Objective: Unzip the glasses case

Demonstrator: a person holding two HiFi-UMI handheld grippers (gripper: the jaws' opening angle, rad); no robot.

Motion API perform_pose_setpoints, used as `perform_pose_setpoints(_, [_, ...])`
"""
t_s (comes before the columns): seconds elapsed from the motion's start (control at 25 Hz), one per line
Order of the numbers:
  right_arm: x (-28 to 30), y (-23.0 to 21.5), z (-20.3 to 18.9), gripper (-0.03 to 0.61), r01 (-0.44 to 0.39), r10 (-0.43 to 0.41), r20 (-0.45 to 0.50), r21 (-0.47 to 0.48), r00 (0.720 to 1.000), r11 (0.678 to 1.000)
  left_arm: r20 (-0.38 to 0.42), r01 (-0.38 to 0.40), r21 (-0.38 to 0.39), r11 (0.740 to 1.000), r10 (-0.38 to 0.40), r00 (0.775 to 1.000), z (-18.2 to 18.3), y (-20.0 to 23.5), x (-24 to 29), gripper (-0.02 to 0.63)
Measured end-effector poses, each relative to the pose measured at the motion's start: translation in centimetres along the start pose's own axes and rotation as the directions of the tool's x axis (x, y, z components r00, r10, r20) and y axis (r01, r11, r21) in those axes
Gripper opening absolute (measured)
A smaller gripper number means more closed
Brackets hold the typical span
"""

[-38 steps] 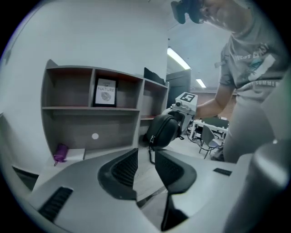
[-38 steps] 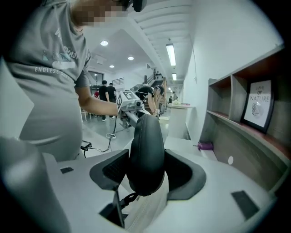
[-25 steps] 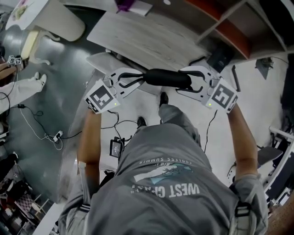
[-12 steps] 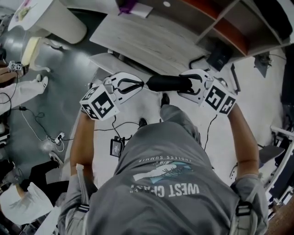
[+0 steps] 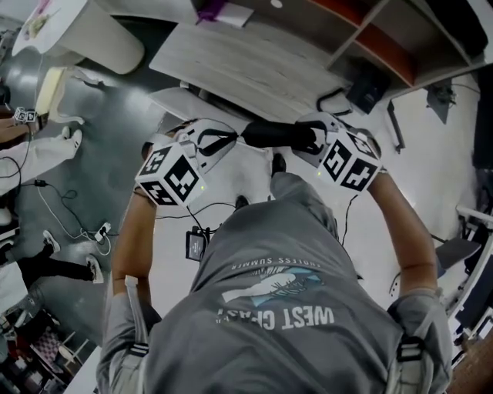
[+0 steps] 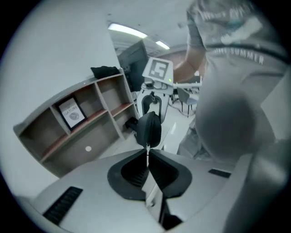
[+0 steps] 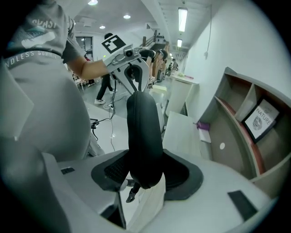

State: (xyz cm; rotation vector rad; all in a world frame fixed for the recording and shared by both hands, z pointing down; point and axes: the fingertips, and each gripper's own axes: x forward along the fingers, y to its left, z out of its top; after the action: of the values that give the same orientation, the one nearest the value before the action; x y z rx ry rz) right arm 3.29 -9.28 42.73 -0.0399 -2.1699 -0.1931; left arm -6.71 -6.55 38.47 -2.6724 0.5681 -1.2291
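A black oval glasses case (image 5: 271, 133) hangs in the air in front of the person, between the two grippers. My right gripper (image 5: 306, 138) holds its right end; in the right gripper view the case (image 7: 144, 132) stands between the pads of that gripper (image 7: 145, 169). Those jaws have just been closing on it. A small zipper pull (image 7: 132, 195) dangles below that end. My left gripper (image 5: 233, 139) is at the case's left end. In the left gripper view this gripper (image 6: 148, 154) is shut on a thin zipper tab, with the case (image 6: 149, 129) just beyond.
A pale wooden table (image 5: 254, 65) lies below and ahead, with a purple thing (image 5: 208, 9) on it. Wooden shelves (image 5: 400, 38) stand to the right, a framed picture (image 7: 261, 119) in one. Cables (image 5: 85, 227) trail on the floor at left.
Both marker cubes have turned as the hands rolled. The right gripper has shifted left and tipped down along the case. The left gripper has drifted slightly left. The case stays between them.
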Motion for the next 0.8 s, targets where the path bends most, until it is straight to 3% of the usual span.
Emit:
perform_pose_setpoints(0.08, [0.0, -0.1, 0.0, 0.221, 0.026, -0.026, -0.022, -0.031, 0.999, 0.999, 0.053, 0.050, -0.099, 0.994, -0.045, 0.998, 0.3, -0.1, -0.2, 0.011])
perform_pose_setpoints(0.24, [-0.2, -0.4, -0.3, 0.219, 0.055, -0.057, -0.059, -0.036, 0.997, 0.998, 0.077, 0.071, -0.160, 0.984, -0.059, 0.995, 0.9, 0.1, -0.3, 0.011])
perform_pose_setpoints(0.4, [0.1, -1.6, -0.6, 0.218, 0.120, -0.124, -0.110, -0.041, 0.986, 0.992, 0.221, 0.127, -0.331, 0.935, -0.054, 0.974, 2.6, 0.8, -0.4, 0.011])
perform_pose_setpoints(0.56, [0.7, -2.2, -0.8, 0.218, 0.134, -0.135, -0.123, -0.015, 0.983, 0.991, 0.192, 0.064, -0.399, 0.915, 0.015, 0.981, 2.0, 1.7, 0.2, 0.011])
perform_pose_setpoints(0.68, [0.0, -2.3, 0.4, 0.219, 0.137, -0.136, -0.088, 0.010, 0.987, 0.990, 0.122, -0.045, -0.393, 0.919, 0.101, 0.987, 1.3, 2.9, 0.2, 0.011])
perform_pose_setpoints(0.8, [-1.2, -2.4, 1.8, 0.224, 0.145, -0.144, -0.040, 0.016, 0.989, 0.989, 0.107, -0.085, -0.413, 0.907, 0.141, 0.984, 0.4, 3.7, 0.0, 0.008])
